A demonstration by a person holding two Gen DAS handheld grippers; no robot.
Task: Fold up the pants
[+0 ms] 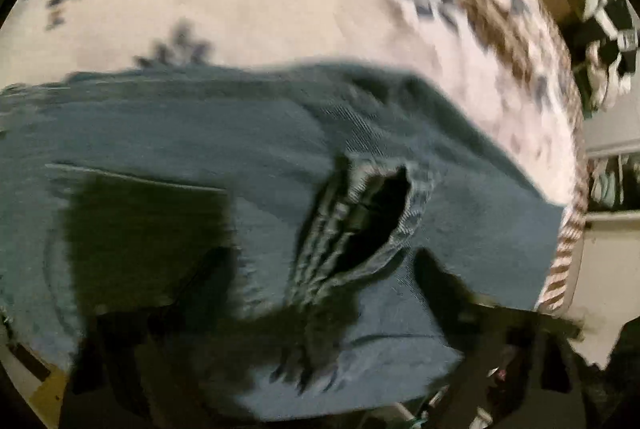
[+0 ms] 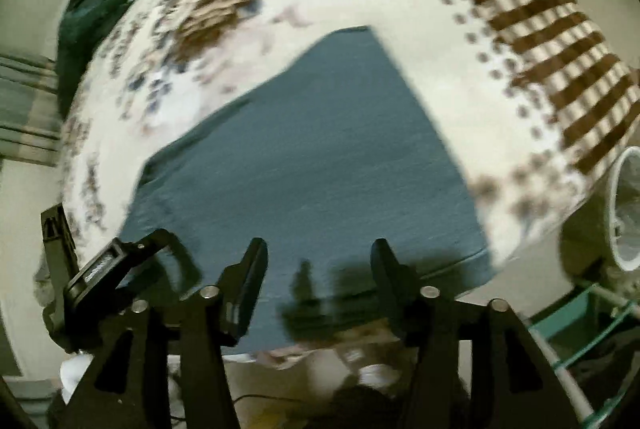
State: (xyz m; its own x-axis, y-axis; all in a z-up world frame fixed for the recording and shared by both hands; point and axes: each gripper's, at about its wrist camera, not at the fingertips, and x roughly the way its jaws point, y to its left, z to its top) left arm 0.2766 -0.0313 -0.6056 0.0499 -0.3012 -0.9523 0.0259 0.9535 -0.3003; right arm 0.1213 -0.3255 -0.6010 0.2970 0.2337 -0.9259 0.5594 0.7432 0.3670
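Both wrist views dim, greenish cast, strong motion blur. Fisheye bends the bedspread (image 2: 460,41) pattern into arcs toward black circular rims. Left view: pants (image 1: 208,133) smeared, hard dark shadows across the lower fabric. Right view: right gripper (image 2: 318,269) fingers fairly sharp, casting shadows on pants (image 2: 320,157). No glare.

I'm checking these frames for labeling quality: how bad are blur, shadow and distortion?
Left wrist: motion-smeared, pants soft, dark shadow hiding the left gripper. Right wrist: streaked pants and bedspread, right gripper sharp. Both bulge with fisheye.
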